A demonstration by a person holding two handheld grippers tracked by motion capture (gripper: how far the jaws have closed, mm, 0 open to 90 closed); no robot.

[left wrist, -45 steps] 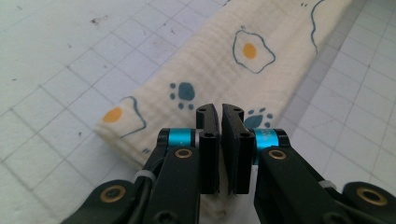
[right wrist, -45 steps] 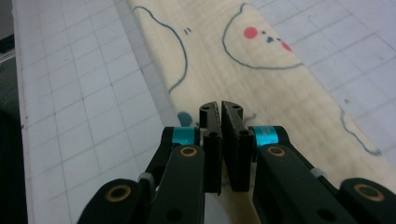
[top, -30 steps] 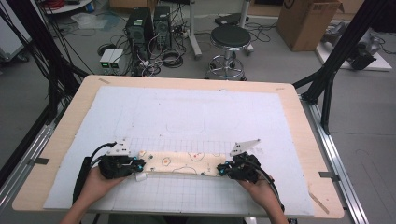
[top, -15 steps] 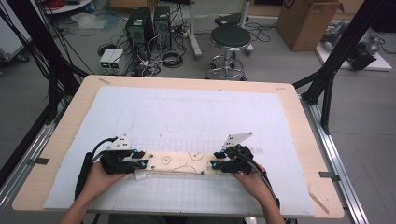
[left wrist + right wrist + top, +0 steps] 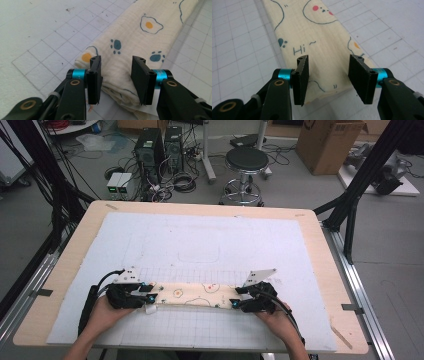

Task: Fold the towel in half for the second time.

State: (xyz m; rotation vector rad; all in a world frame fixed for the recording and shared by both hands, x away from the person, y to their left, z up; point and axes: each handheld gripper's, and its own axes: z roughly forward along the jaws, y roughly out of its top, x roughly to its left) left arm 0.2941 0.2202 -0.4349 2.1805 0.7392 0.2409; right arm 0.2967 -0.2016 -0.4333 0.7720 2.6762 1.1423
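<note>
A cream cloth (image 5: 196,295) printed with fried eggs and paw marks lies folded into a long narrow strip near the table's front edge. My left gripper (image 5: 150,296) is at the strip's left end, and in the left gripper view it (image 5: 116,80) stands open, its jaws straddling the folded end of the cloth (image 5: 130,37). My right gripper (image 5: 235,298) is at the right end. In the right gripper view it (image 5: 329,80) is open too, jaws on either side of the cloth (image 5: 322,37) near a printed "Hi".
A white gridded mat (image 5: 200,245) covers most of the wooden table (image 5: 75,245). A hand holds each gripper at the front edge. Beyond the table stand a stool (image 5: 246,162), computer boxes (image 5: 152,145) and a cardboard box (image 5: 330,140).
The right gripper moved left and forward along the strip's right end. The left gripper stayed at the left end. The cloth strip looks slightly shorter.
</note>
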